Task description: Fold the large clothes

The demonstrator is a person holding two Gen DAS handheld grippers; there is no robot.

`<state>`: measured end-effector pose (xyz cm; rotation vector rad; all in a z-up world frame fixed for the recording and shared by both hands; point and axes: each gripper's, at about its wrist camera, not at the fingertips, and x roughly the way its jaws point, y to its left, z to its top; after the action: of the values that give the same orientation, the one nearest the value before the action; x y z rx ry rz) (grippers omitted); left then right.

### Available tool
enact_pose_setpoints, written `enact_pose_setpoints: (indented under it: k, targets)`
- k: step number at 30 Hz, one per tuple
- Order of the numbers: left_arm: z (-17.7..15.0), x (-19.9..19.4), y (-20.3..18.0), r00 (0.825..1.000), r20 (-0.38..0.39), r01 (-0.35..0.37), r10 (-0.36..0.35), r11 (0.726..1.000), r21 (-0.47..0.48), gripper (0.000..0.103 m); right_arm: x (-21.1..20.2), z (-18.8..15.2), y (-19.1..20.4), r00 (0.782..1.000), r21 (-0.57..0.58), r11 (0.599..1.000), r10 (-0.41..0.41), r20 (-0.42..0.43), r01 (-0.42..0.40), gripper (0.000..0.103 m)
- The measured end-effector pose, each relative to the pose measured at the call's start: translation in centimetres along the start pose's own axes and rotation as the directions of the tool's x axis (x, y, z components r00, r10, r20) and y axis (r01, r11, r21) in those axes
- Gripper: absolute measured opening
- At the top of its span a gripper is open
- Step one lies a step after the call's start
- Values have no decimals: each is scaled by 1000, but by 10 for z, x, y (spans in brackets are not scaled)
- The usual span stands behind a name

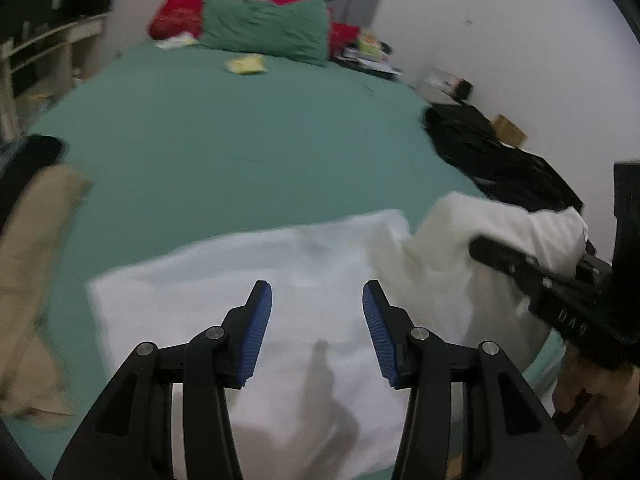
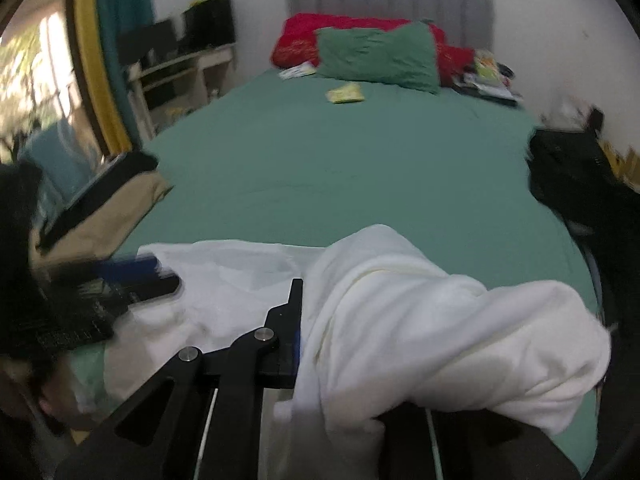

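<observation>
My right claw (image 2: 316, 332) is pinched on a bunched fold of the white garment (image 1: 248, 320), which drapes over its far finger and hides it; only the near finger shows. My left claw (image 1: 317, 328) stands spread with nothing between its blue pads (image 1: 256, 332), hovering above the flat part of the same cloth. That garment lies at the near edge of the green bed (image 1: 240, 152), its long axis running across in front of me, the lifted end toward my right. So the right claw has the cloth, and the left is the nearer one to the flat left end, just below it.
</observation>
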<state>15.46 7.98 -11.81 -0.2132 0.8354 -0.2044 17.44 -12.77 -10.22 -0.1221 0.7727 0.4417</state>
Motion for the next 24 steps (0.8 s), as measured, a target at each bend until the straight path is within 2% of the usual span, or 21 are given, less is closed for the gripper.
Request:
enact_pose_setpoints:
  k: [4,7,9,12,14,15,17,18,21,24]
  targets:
    - [-11,-24,59,998,19,-63,64,998,-29,50,26,-1,52,997,-90,995,35,-65,-41,14]
    - [-25,-29,101,997,-5,-78,78,991,-106,50,47,-9,86,989,-139,986,71,-127,-89,15]
    - [-30,-28,125,995,-40,-97,91,978,-186,50,64,-21,114,977,-195,973,86,-196,-125,18]
    - [-30,-38,151,997,-17,-74,72,965,-253,50,77,-39,153,949,-293,934,119,-290,-207,22]
    - [-28,-42,158,996,-12,-91,91,964,-252,50,78,-50,179,913,-362,871,199,-357,-332,26]
    - [-28,-43,162,994,-18,-107,106,961,-256,50,75,-58,194,888,-414,817,234,-396,-400,31]
    - [-26,-42,168,994,-16,-112,112,954,-276,50,70,-72,216,855,-485,732,261,-449,-478,63]
    - [-25,-42,171,995,-11,-103,104,952,-288,50,68,-78,222,847,-501,710,265,-461,-495,68]
    - [-23,-43,169,997,4,-78,82,955,-288,50,63,-81,218,851,-497,714,274,-448,-492,71]
    - [-24,-37,155,999,-2,-49,50,966,-254,54,52,-74,192,844,-422,753,328,-424,-504,71]
